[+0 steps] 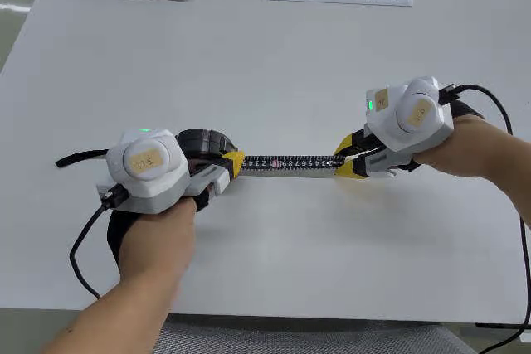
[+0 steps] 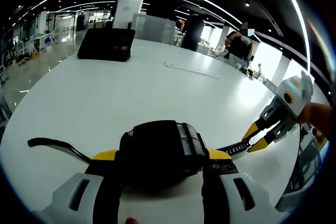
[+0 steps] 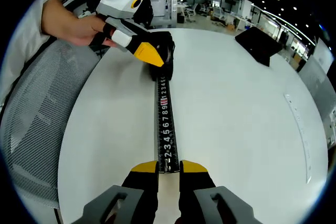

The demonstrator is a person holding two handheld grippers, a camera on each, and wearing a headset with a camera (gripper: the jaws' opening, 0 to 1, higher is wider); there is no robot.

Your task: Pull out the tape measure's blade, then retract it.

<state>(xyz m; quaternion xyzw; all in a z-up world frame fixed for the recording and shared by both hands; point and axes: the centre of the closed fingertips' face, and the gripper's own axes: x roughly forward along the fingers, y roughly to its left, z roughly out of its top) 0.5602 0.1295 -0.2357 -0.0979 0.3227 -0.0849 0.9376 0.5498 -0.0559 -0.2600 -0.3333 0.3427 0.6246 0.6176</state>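
The left gripper [image 1: 226, 168] had its jaws closed around the case [image 1: 205, 142], holding it on the table [image 1: 249, 64]. The blade [image 1: 290, 162] stretched across the table to the right gripper [image 1: 350, 161], whose jaws were pinched on its tip. If that pinch slipped, the spring would likely whip the blade back. A twisted pull could kink it or drag the case from the left jaws.
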